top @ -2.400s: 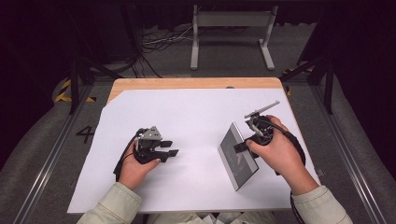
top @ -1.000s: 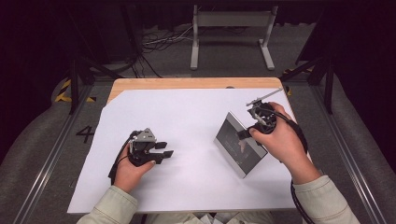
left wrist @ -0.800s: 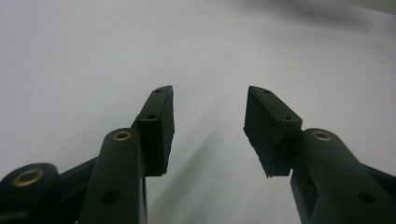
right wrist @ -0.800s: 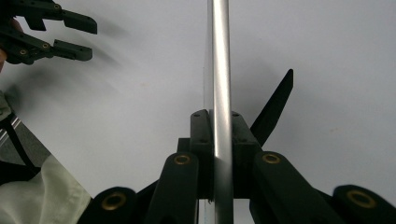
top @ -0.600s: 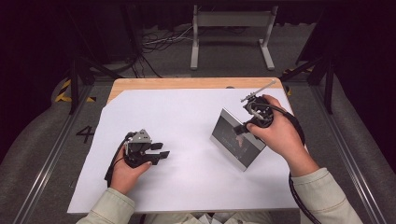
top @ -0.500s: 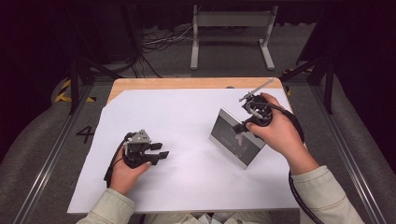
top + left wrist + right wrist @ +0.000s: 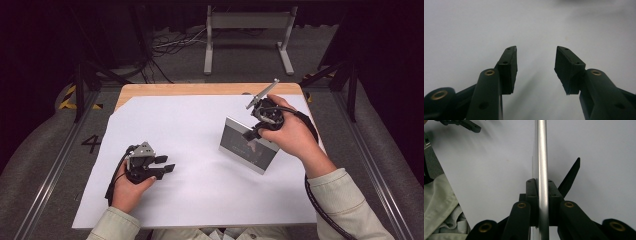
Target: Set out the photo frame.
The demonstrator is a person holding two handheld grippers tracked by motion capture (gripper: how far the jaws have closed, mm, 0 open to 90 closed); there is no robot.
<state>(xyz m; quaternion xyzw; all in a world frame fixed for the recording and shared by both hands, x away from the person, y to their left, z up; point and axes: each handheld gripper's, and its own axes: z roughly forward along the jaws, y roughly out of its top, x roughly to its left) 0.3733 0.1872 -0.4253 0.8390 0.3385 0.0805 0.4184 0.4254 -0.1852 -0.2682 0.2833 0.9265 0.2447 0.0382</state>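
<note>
The bench [image 7: 200,89] carried a large white sheet [image 7: 200,125] that covered nearly all of its wooden top. On the right, the right tool [image 7: 256,131] gripped a framed panel [image 7: 240,142] by its top edge — the panel stood on the sheet, upright or nearly so, its dark face turned toward the near-left. In the right gripper view the jaws were pressed flat against either side of the silver frame [image 7: 542,170], seen edge-on, and a black prop [image 7: 570,177] slanted out behind the frame on the right. A pale sleeve [image 7: 439,205] lay at the left of that view.

On the near-left of the sheet, the left tool [image 7: 167,164] rested low in the person's left hand [image 7: 129,186], well apart from the panel. Its jaws stood wide — the left gripper view showed the tool [image 7: 535,63] with only bare sheet between the pads [image 7: 510,66].
</note>
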